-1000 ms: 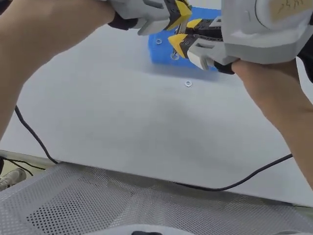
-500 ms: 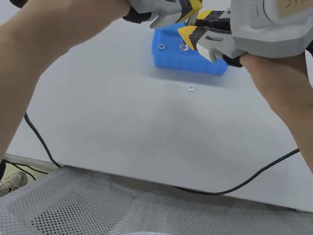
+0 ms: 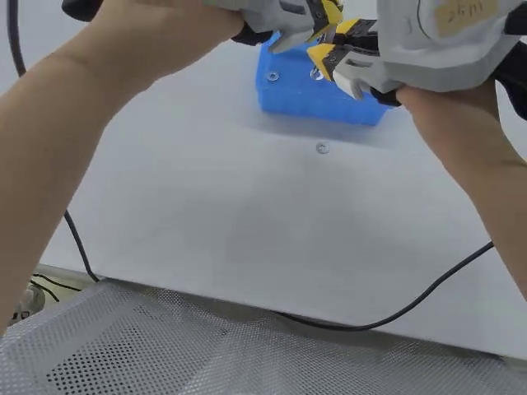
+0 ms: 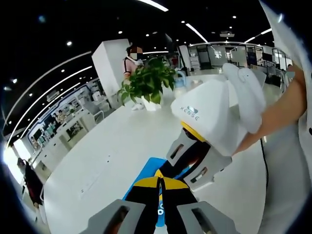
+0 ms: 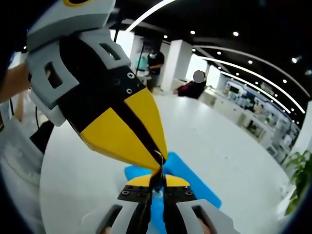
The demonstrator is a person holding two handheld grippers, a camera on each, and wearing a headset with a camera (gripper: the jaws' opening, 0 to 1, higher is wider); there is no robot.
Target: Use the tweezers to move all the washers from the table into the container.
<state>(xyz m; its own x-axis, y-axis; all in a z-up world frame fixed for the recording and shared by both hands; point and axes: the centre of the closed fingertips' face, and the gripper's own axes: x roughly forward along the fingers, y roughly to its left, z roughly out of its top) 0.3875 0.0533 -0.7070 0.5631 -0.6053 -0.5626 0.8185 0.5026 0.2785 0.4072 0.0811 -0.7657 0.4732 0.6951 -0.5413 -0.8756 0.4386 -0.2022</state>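
A blue container [image 3: 329, 103] stands far back on the white table [image 3: 230, 214], with a washer [image 3: 272, 77] lying inside it. One more washer [image 3: 322, 148] lies on the table just in front of the container. My left gripper [image 3: 328, 15] and right gripper [image 3: 325, 56] meet tip to tip above the container, both shut on thin metal tweezers [image 5: 157, 170]. A small glint shows under the tips; I cannot tell if it is a held washer. In the gripper views the left gripper [image 4: 160, 184] and right gripper [image 5: 156, 184] have yellow tips pressed together over the container [image 5: 195, 187].
A black cable [image 3: 428, 288] crosses the table's near right edge, and another cable [image 3: 74, 239] hangs off the near left. A perforated grey seat [image 3: 165, 346] lies below the front edge. A potted plant [image 4: 146, 85] and a person stand far off in the room.
The head camera has shifted, so the container sits lower in the picture. Both grippers stay together over the container. The washer on the table has not moved.
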